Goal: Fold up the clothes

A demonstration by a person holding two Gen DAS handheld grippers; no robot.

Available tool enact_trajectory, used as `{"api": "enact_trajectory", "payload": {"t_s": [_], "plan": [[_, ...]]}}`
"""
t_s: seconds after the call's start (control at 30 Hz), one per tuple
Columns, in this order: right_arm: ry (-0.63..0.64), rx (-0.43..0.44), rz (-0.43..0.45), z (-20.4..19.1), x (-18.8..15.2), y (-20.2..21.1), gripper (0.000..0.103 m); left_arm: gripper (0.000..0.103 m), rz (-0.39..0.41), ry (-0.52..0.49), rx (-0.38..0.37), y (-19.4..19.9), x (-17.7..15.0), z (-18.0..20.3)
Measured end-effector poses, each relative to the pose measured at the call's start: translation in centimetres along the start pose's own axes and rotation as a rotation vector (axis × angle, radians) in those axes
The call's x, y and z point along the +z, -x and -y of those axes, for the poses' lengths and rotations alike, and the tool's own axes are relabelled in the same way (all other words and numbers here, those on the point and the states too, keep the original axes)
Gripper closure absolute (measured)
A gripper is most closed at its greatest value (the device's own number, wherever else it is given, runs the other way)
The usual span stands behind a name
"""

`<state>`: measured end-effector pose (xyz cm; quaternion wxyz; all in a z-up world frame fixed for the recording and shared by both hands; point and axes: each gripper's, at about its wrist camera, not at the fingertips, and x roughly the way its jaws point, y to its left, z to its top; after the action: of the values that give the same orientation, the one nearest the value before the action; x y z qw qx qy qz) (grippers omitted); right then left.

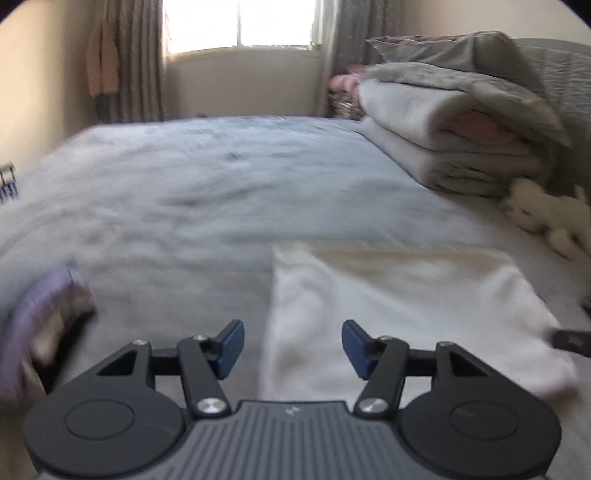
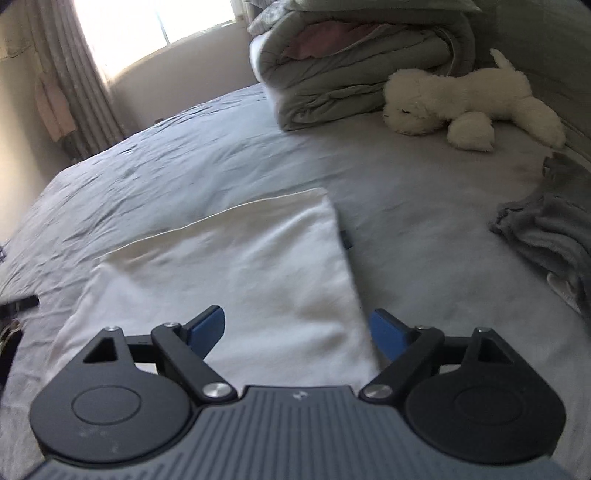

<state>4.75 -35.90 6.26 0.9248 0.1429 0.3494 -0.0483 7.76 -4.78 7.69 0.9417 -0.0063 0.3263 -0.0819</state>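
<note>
White garment [image 2: 236, 273] flat on bed [image 2: 192, 155]; left tongs [image 1: 293, 349] and right tongs [image 2: 297, 334] both spread, empty

A bedroom in a home. Ahead of the tongs spreads a wide bed [image 2: 207, 162] with a wrinkled grey-blue sheet. Beyond it, a bright window [image 1: 240, 22] with long curtains [image 1: 138, 59]. Ahead and to the right, a folded duvet stack [image 2: 351, 62] and a white plush dog [image 2: 469, 103] lie on the bed.
</note>
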Motion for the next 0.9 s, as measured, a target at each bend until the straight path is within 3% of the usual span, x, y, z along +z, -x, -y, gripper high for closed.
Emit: {"api": "enact_trajectory", "payload": {"t_s": [0.2,0.37,0.47,0.7,0.9], "plan": [[0.233,0.036,0.012,-6.3,-3.4,0.8,0.017,0.04,0.033,-0.012,-0.063,-0.6,-2.1,2.0],[0.275,0.048,0.058,-7.9,-3.9,0.2,0.018,0.035,0.028,-0.067,-0.074,-2.0,-3.3,3.4],[0.284,0.057,0.011,-7.9,-4.3,-1.4,0.025,0.023,0.014,-0.009,-0.049,-3.6,-5.0,2.5],[0.276,0.098,-0.044,-6.9,-4.9,-2.9,0.025,0.023,-0.001,0.006,-0.084,-3.7,-4.8,1.2],[0.205,0.207,-0.086,-2.5,-3.5,-2.0,0.036,0.026,-0.013,0.011,-0.116,-3.6,-4.7,0.1]]}}
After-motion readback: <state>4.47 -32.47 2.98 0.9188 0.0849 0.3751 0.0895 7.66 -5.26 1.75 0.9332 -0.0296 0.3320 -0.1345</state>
